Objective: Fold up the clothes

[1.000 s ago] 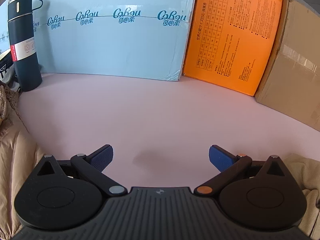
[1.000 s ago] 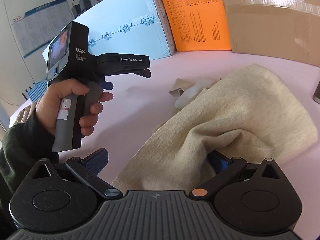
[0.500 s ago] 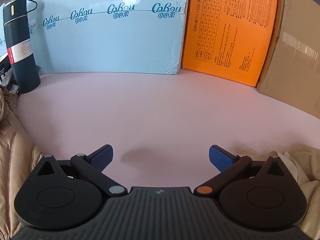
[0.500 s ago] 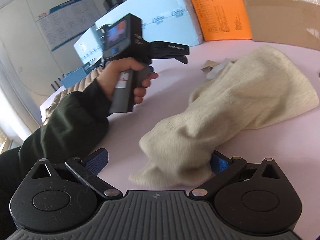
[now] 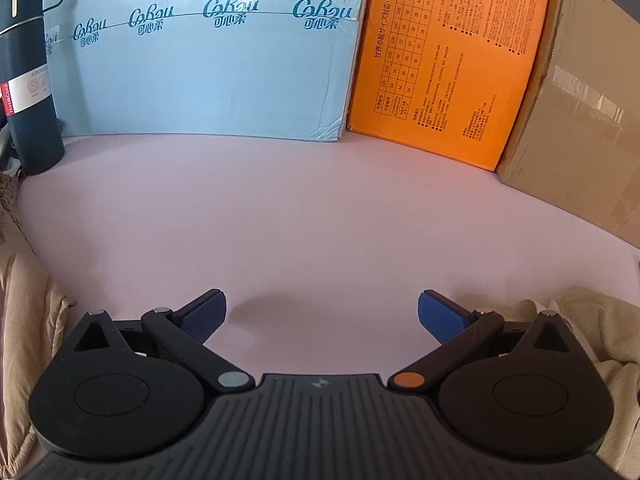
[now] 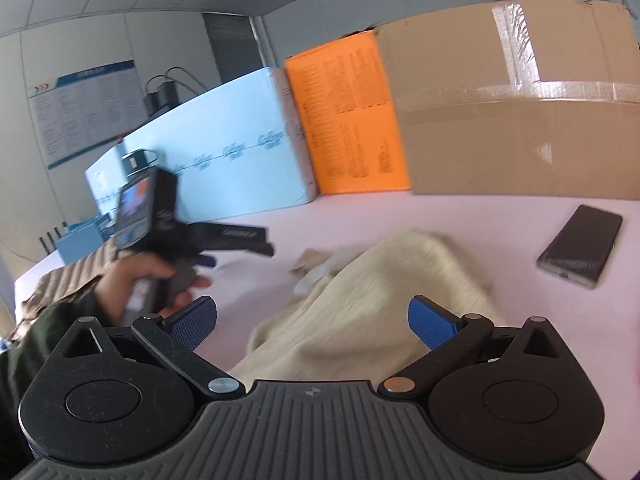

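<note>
A cream knit garment [image 6: 372, 300] lies crumpled on the pink table [image 6: 460, 216]. In the right wrist view it lies below and ahead of my right gripper [image 6: 311, 320], which is open with nothing between its blue pads. My left gripper [image 5: 322, 314] is open and empty above bare table; the garment's edge [image 5: 580, 320] shows at its lower right. In the right wrist view the left gripper [image 6: 208, 258] is held in a hand to the left of the garment, blurred.
A light blue box [image 5: 208, 68], an orange box [image 5: 444, 60] and a brown cardboard box [image 5: 580, 120] stand along the table's back. A dark flask [image 5: 28, 84] stands at the far left. A tan padded jacket [image 5: 24, 300] lies left. A phone [image 6: 580, 246] lies right.
My right gripper has lifted and tilted up; the garment is no longer over its right pad. The left gripper has shifted slightly, and more garment shows at its right.
</note>
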The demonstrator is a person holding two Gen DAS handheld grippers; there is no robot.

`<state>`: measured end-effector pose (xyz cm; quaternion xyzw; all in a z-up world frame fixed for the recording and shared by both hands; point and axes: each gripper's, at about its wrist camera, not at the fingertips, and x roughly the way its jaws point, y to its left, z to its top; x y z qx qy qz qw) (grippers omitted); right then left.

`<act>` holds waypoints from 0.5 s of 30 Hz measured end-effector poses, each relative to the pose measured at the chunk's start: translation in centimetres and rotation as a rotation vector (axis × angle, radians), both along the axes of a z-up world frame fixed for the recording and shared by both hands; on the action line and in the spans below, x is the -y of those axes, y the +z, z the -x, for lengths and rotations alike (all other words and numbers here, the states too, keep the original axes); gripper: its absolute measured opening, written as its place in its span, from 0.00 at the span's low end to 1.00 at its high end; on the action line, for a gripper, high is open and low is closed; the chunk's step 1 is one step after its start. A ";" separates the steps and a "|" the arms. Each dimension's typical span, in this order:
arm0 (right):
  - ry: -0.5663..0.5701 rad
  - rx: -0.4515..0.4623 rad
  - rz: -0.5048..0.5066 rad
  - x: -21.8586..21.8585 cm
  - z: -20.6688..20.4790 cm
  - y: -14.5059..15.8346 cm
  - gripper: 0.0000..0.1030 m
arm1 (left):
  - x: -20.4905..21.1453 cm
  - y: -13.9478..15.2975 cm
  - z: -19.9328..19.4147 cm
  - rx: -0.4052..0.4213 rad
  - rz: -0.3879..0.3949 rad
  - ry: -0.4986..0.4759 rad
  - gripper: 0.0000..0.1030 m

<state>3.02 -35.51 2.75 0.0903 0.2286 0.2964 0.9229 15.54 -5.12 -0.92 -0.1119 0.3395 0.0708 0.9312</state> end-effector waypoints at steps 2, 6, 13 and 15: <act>-0.019 0.005 0.030 -0.3 -2.0 0.1 1.00 | -0.1 0.1 0.1 0.001 0.018 -0.009 1.00; -0.042 -0.009 0.085 -0.5 -6.8 0.3 1.00 | -0.2 0.2 0.2 0.006 0.081 -0.050 1.00; -0.105 -0.161 0.256 -1.0 -14.7 -1.9 1.00 | 1.3 0.1 0.5 0.014 0.089 -0.146 1.00; -0.089 -0.199 0.261 -1.1 -15.5 -2.7 0.90 | 1.6 0.1 0.5 0.009 0.085 -0.161 1.00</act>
